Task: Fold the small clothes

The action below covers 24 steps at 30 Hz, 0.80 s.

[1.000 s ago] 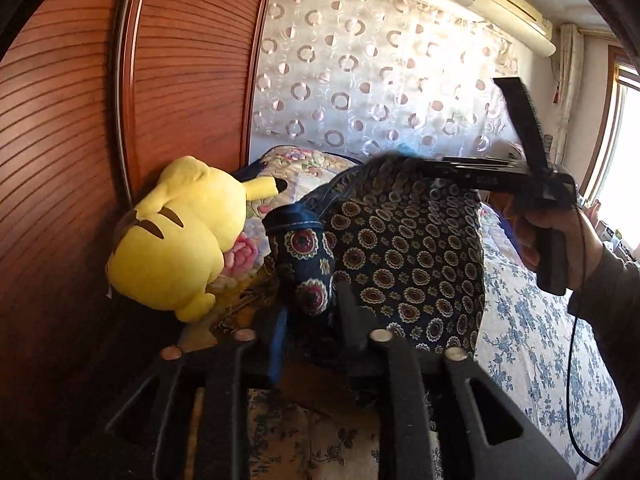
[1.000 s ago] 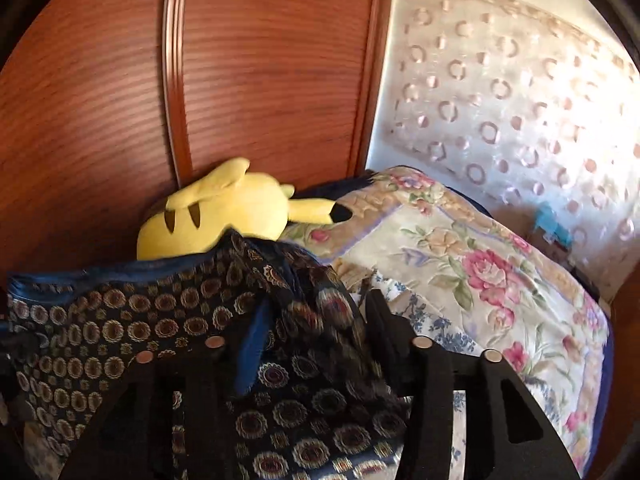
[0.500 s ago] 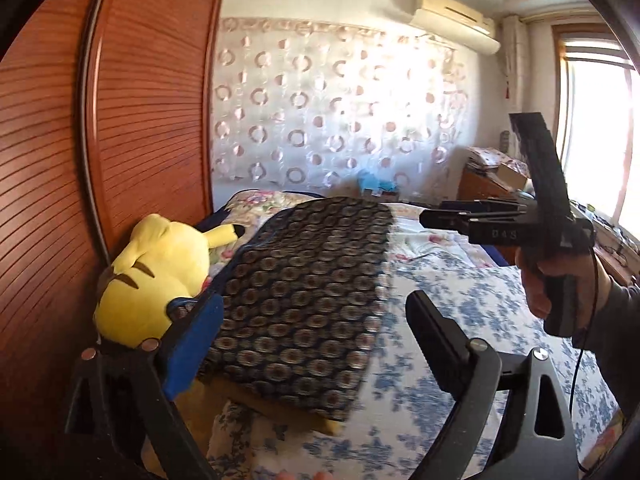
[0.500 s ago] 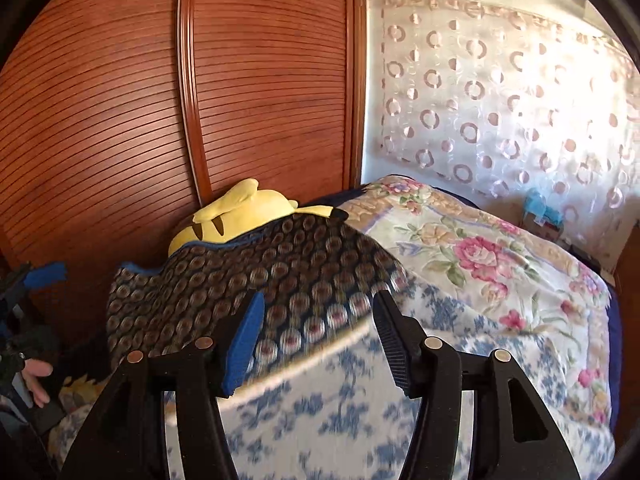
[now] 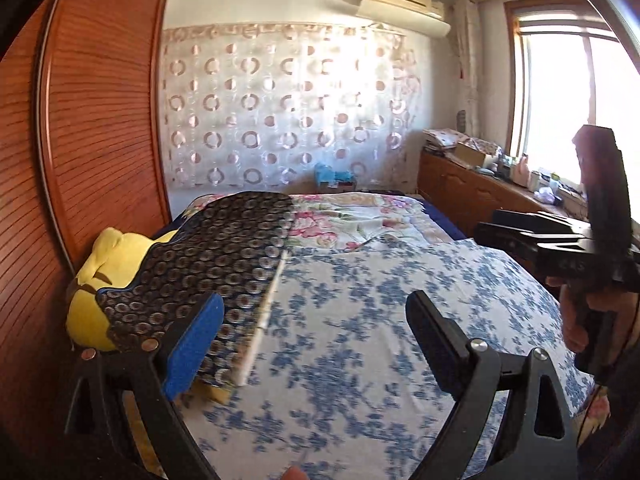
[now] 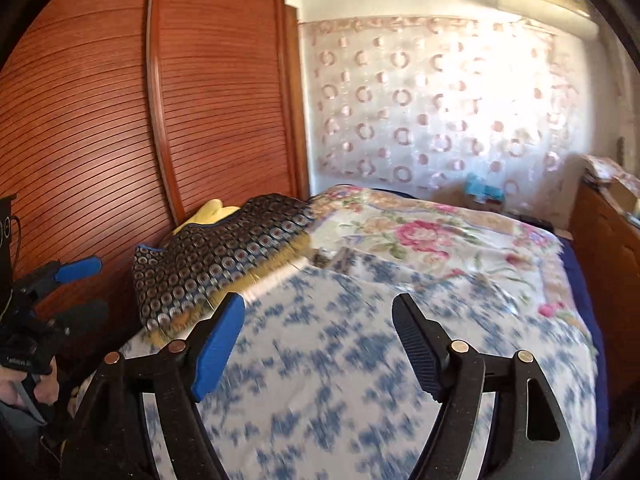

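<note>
A dark navy cloth with round medallions point(image 5: 216, 256) lies folded on the left side of the bed, partly over a yellow plush toy point(image 5: 100, 280). My left gripper point(image 5: 316, 332) is open, drawn back from the cloth, with only the sheet showing between its fingers. My right gripper point(image 6: 318, 332) hovers over the blue-flowered sheet, its jaws opening with nothing between them. The cloth point(image 6: 224, 256) lies ahead and to its left. The left gripper point(image 6: 80, 290) shows at that view's left edge, held by a hand.
The bed carries a blue-flowered sheet point(image 5: 360, 320) and a rose-patterned quilt point(image 5: 352, 216) further back. A slatted wooden wardrobe point(image 6: 160, 120) stands close along the left. A low wooden cabinet point(image 5: 460, 184) with clutter runs under the window at right.
Both grippers were shut on the cloth and held it up. They have let go, opened and pulled back; the cloth now lies flat beside the plush toy.
</note>
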Tool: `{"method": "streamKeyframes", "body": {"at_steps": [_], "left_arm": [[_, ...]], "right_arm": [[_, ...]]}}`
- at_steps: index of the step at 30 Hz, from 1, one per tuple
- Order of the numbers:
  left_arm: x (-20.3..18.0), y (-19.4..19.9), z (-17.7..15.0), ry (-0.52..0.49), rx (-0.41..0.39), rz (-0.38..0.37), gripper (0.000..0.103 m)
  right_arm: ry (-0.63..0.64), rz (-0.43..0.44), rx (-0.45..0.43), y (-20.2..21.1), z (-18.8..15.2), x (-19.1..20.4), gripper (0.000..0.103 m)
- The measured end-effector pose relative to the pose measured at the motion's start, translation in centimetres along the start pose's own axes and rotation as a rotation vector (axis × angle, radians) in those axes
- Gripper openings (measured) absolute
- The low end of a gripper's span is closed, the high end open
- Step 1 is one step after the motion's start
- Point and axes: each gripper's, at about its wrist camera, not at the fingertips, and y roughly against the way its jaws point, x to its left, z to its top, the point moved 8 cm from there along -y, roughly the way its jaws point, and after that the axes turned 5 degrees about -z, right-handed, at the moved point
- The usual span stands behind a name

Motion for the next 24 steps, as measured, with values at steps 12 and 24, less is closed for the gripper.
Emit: {"method": "streamKeyframes", "body": {"at_steps": [12, 24], "left_arm": [[-6.5, 1.9, 0.6, -0.040, -0.026, -0.004, 0.093], [-9.4, 4.0, 2.4, -0.039, -0.047, 0.011, 0.093]], "right_arm": [[-0.096, -0.213, -0.089, 12.0, -3.8, -2.2, 0.084], [-0.128, -0.300, -0.143, 15.8, -5.4, -0.5, 0.083]]}}
